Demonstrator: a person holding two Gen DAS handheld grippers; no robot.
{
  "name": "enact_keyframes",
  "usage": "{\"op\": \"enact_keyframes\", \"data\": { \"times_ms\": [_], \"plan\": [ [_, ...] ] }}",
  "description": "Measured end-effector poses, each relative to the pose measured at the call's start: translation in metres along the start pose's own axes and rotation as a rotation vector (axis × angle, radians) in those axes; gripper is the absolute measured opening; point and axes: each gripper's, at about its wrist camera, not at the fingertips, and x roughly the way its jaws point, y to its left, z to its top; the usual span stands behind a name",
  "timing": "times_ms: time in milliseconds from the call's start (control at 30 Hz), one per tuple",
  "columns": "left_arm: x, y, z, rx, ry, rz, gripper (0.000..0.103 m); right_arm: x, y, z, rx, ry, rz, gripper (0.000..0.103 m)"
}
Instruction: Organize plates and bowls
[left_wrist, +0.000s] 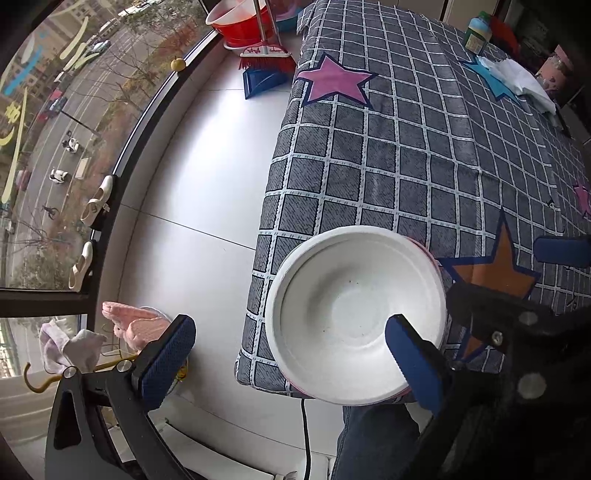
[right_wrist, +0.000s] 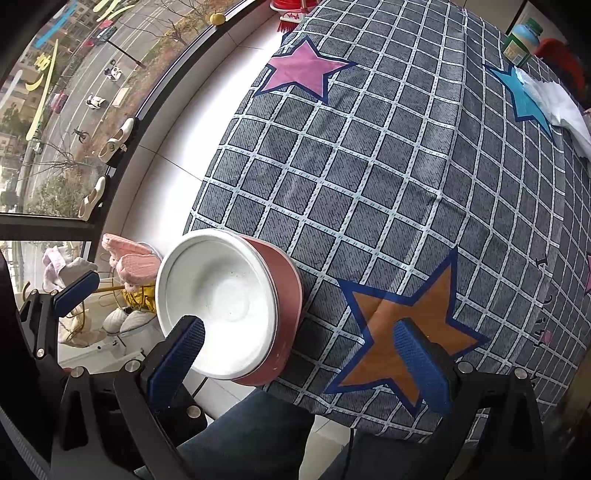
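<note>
A bowl, white inside (left_wrist: 354, 314) and pink outside (right_wrist: 284, 295), stands at the near left corner of the checked table cloth (left_wrist: 406, 166). It may be a stack; I cannot tell. My left gripper (left_wrist: 288, 350) is open, its right finger (left_wrist: 413, 354) in front of the bowl's near rim, its left finger (left_wrist: 166, 362) over the floor. My right gripper (right_wrist: 303, 362) is open and empty, its left finger (right_wrist: 177, 358) in front of the bowl's near rim, its right finger (right_wrist: 421, 365) over an orange star. The right gripper also shows in the left wrist view (left_wrist: 561, 251).
A bottle (left_wrist: 478, 33) and white cloth (left_wrist: 521, 81) lie at the table's far right. Left of the table is white floor (left_wrist: 192, 192) with a red basin (left_wrist: 240, 18), brush and dustpan (left_wrist: 266, 70), pink slippers (left_wrist: 136, 325), and a window.
</note>
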Motion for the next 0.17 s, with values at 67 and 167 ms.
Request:
{"op": "enact_keyframes", "data": {
  "times_ms": [67,167],
  "plan": [
    [0.0016,-0.0003,0.0014,-0.003,0.005,0.018,0.103,0.0002,-0.0012,0.0004,0.000,0.002,0.003,0.103],
    [-0.0040,0.0081,0.0041,-0.056,-0.031,-0.033,0.103,0.0019,-0.0024,0.0012,-0.004,0.005,0.017,0.103]
  ]
}}
